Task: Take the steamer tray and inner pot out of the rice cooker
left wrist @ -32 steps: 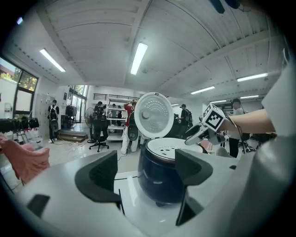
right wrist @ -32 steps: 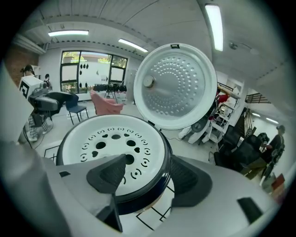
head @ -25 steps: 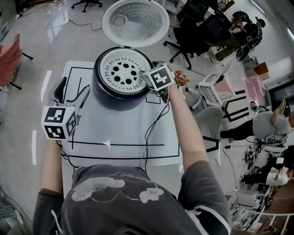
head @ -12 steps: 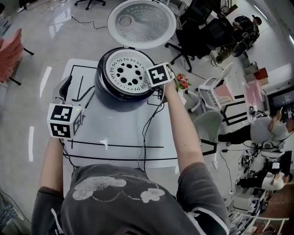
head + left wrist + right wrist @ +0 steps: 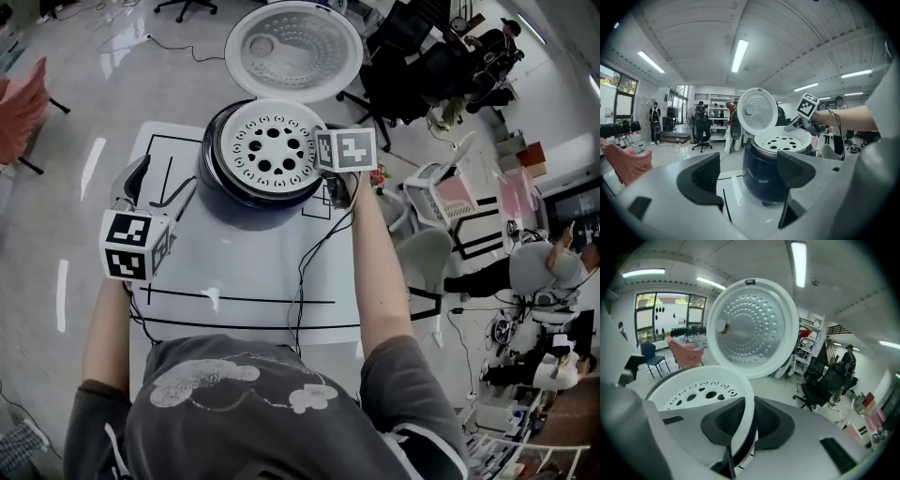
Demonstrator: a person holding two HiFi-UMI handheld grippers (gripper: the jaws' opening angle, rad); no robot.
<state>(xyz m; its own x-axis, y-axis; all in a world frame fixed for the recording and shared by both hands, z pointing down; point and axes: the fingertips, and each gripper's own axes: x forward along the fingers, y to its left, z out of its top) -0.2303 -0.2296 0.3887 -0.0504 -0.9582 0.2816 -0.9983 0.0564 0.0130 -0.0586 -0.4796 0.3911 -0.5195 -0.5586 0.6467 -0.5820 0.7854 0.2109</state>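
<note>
Closing right gripper (image 5: 743,422) on steamer tray (image 5: 696,385) rim | looks light, stiff, slippery-ish, rim's the spot | left gripper (image 5: 747,165) wide, empty

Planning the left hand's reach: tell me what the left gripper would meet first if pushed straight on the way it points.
Most likely the side of the dark, round rice cooker body, which stands on the white table straight ahead, framed by the open jaws of the empty left gripper. How far off it stands is unclear.

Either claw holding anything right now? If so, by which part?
The right claw is closing on the steamer tray, with the tray's thin white rim pinched between the pads at its edge. The left claw is open and empty.
</note>
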